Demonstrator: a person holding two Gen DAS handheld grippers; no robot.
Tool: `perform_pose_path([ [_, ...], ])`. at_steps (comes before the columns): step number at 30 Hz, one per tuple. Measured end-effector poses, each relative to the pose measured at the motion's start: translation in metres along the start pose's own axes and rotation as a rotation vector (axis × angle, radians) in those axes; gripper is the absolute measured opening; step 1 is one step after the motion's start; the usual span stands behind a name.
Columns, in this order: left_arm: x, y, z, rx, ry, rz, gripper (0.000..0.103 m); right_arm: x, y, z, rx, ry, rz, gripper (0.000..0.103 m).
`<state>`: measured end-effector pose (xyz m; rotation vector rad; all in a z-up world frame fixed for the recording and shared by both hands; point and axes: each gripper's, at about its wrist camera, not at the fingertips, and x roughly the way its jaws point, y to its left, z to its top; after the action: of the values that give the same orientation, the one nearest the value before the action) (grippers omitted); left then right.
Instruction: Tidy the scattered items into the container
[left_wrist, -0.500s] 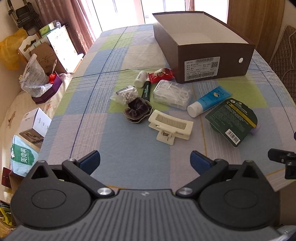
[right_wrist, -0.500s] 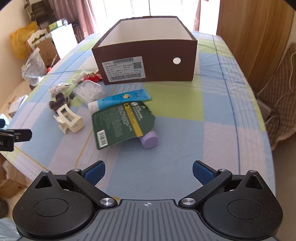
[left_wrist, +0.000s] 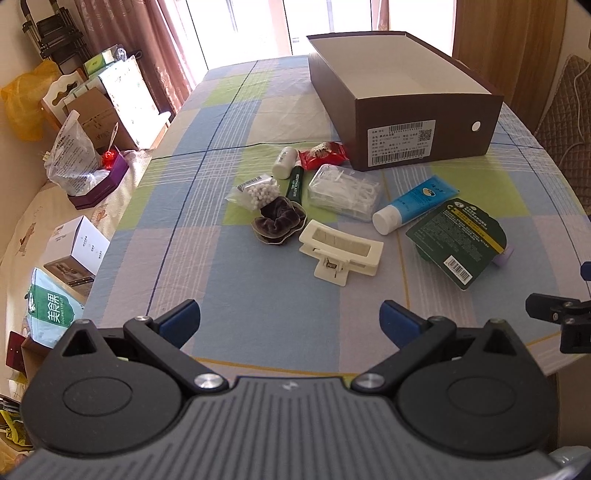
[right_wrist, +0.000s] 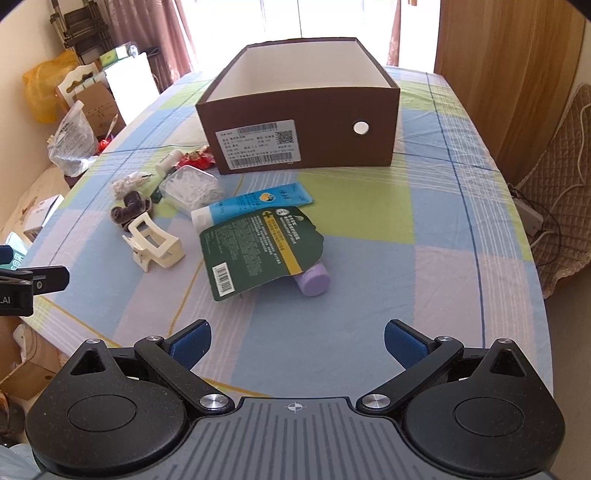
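Over the checked tablecloth (left_wrist: 258, 295), the left gripper (left_wrist: 290, 317) hovers at the near edge, fingers apart and empty. Ahead of it the cream plastic hair claw (left_wrist: 340, 251) lies crosswise. Rightward, the right gripper (right_wrist: 295, 343), also spread, faces the dark green sachet (right_wrist: 258, 247), which half-hides a lilac bottle (right_wrist: 314, 282). The brown cardboard box (right_wrist: 314, 125) stands beyond, its floor unseen.

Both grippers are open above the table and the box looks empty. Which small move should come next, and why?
Probably move the left gripper forward and down over the cream hair clip. It is the nearest loose item ahead of its open jaws, nothing lies on it, and the brown box is not yet filled.
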<state>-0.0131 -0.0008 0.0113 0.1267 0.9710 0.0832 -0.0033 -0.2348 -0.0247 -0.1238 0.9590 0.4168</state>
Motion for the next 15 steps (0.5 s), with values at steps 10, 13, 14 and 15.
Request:
perform_pose_path([
  [10,-0.0023,-0.0008,0.0019,-0.003,0.004,-0.01,0.102,-0.0025,0.0036,0.0038,-0.004,0.021,0.029,0.103],
  [13,0.0001,0.0,0.0051,-0.002,0.004,-0.011,0.102,0.0001,0.006,0.0065,-0.021,0.024,0.012,0.103],
  [14,0.0008,0.0003,0.0061,-0.002,0.004,-0.011,0.102,0.0007,0.0064,0.0075,-0.022,0.021,0.009,0.103],
  [15,0.0016,0.0005,0.0072,-0.002,0.004,-0.011,0.102,0.0013,0.0066,0.0085,-0.022,0.019,0.005,0.103],
])
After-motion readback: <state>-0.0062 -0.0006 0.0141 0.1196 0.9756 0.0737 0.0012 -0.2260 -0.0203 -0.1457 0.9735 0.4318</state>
